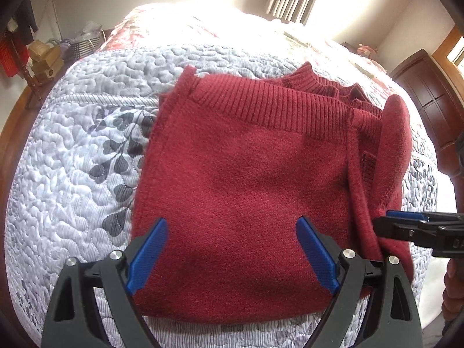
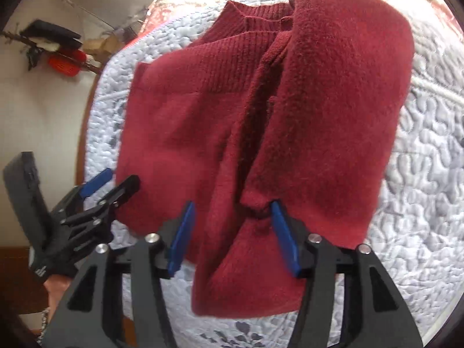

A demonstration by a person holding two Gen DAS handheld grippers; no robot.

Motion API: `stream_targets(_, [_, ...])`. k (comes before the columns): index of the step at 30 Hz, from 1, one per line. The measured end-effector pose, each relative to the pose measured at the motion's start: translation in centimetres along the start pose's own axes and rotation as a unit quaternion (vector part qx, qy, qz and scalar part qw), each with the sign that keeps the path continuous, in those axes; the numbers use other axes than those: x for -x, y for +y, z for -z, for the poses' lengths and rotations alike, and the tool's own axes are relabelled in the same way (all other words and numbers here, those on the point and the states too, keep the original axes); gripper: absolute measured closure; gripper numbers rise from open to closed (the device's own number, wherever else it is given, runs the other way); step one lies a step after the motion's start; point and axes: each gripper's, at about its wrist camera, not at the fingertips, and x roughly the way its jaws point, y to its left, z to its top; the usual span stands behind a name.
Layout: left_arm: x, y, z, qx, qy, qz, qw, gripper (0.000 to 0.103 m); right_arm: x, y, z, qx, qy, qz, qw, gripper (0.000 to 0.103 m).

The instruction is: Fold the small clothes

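A dark red knit sweater (image 1: pixel 246 174) lies folded on the quilted bedspread (image 1: pixel 87 159), ribbed hem and collar toward the far side. My left gripper (image 1: pixel 232 221) is open and hovers over the sweater's near edge, with nothing between its blue pads. In the right wrist view it shows at the sweater's left edge (image 2: pixel 121 177). My right gripper (image 2: pixel 232 206) stands open at the sweater's right side. A raised flap of the sweater (image 2: pixel 333 101) bunches against its right pad (image 2: pixel 282 232). From the left wrist view the right gripper (image 1: pixel 380 223) touches the sweater's right fold.
The pale quilt with grey leaf print (image 2: pixel 420 174) covers the bed around the sweater. A dark wooden cabinet (image 1: pixel 429 101) stands at the right, with clutter and a basket (image 1: pixel 84 43) at the far left. A hand (image 1: pixel 452 290) shows at the right edge.
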Motion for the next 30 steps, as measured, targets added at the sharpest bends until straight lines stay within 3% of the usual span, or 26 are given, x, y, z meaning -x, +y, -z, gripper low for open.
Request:
stream_targets(4, [0.2, -0.7, -1.1, 0.009, -0.003, 0.025, 0.9996, 0.013, 2.7, -0.9, 0.9, -0.003, -0.020, -0.057, 0.998, 0.054])
stream_targets(8, [0.2, -3.0, -2.2, 0.005, -0.003, 0.069, 0.9976, 0.013, 6.7, -2.4, 2.1, 0.012, -0.066, -0.011, 0.998, 0.053])
stream_targets(12, [-0.7, -6.4, -3.0, -0.010, 0.011, 0.123, 0.9923, 0.012, 8.9, -6.0, 3.3, -0.020, -0.090, 0.001, 0.996, 0.053])
stream_targets(18, [-2.8, -10.9, -3.3, -0.036, 0.031, 0.175, 0.9835, 0.012, 9.3, -11.9, 5.7, -0.083, -0.096, 0.008, 0.992, 0.053])
stream_targets(26, [-6.4, -13.7, -3.8, -0.050, 0.077, 0.158, 0.9833, 0.013, 9.6, -15.0, 7.5, -0.103, -0.105, 0.006, 0.989, 0.053])
stream_targets(28, [-6.9, -13.9, -3.8, -0.043, 0.083, 0.165, 0.9818, 0.024, 9.6, -15.3, 7.7, -0.103, -0.107, 0.008, 0.989, 0.053])
stream_targets(30, [-7.1, -14.2, -4.0, -0.037, 0.088, 0.174, 0.9802, 0.044, 9.8, -15.7, 7.9, -0.107, -0.109, 0.006, 0.988, 0.053])
